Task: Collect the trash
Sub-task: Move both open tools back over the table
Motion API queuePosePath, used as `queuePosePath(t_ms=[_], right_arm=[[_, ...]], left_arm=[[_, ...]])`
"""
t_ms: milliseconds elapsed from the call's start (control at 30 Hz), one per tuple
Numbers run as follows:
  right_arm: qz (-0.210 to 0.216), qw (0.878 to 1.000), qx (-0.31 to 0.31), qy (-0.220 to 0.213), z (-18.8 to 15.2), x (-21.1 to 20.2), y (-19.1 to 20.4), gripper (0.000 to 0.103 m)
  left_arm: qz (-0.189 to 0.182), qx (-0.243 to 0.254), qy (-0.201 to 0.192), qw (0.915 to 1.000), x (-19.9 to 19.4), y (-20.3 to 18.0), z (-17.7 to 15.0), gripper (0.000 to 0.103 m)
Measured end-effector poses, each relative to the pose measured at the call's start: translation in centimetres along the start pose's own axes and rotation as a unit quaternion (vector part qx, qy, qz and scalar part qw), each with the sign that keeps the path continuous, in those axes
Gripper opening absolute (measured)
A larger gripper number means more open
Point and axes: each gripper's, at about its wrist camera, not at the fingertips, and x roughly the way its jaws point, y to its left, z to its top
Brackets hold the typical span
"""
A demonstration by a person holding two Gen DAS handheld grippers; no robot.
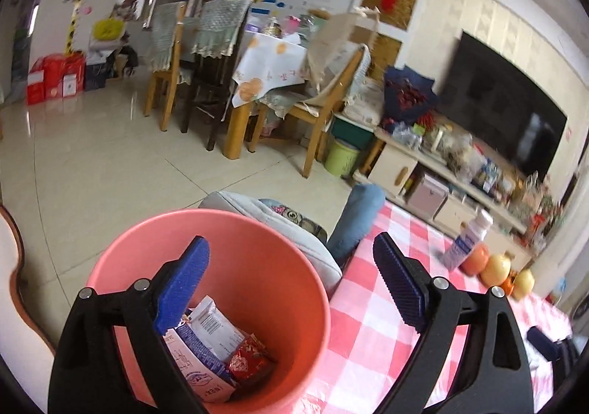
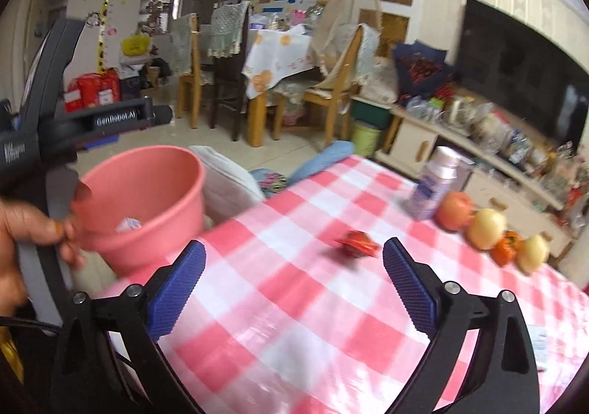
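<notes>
Right gripper [image 2: 292, 285], jaws apart, faces a blurred, seemingly red wrapper [image 2: 357, 243] lying just ahead on the tablecloth [image 2: 294, 340].

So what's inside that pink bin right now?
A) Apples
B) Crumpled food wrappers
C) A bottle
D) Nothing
B: the left wrist view looks down into the pink bin, where a white wrapper and a red wrapper lie at the bottom.

A salmon-pink plastic bin [image 1: 257, 248] holds a white-and-blue printed wrapper [image 1: 206, 336] and a shiny red foil wrapper [image 1: 250, 358]. At its three o'clock spreads a pink-and-white checked tablecloth [image 2: 294, 322]. On the cloth lies a blurred red-orange wrapper [image 2: 359, 243].
</notes>
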Motion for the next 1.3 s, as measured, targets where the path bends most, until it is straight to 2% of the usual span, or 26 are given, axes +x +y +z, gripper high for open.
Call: queuePosePath(t_ms=[133, 300, 500, 667, 933, 1300], right_arm=[[-0.014, 1.000, 0.013, 0.009, -1.9, -1.0, -1.8, 0.098], [-0.032, 0.999, 0.040, 0.017, -3.5, -2.2, -4.0, 0.098], [-0.034, 0.996, 0.072, 0.031, -5.4, -3.2, -6.1, 0.098], [-0.031, 0.993, 0.104, 0.052, -7.0, -3.7, -8.4, 0.098], [-0.048, 0.990, 0.128, 0.047, -8.7, -5.0, -11.6, 0.098], [-0.097, 0.985, 0.136, 0.033, -10.2, -6.7, -15.6, 0.098]], left_arm=[[-0.034, 0.012, 0.021, 0.9991, 0.2, -1.5, -0.4, 0.091], [-0.072, 0.039, 0.019, 0.9965, -0.1, -3.7, -1.2, 0.091], [-0.109, 0.067, 0.021, 0.9916, -0.3, -6.5, -2.6, 0.091], [-0.124, 0.097, 0.028, 0.9872, -0.3, -8.8, -3.6, 0.090], [-0.157, 0.106, 0.061, 0.9800, 0.0, -11.4, -5.4, 0.090], [-0.159, 0.135, 0.084, 0.9743, 0.3, -14.8, -7.8, 0.090]])
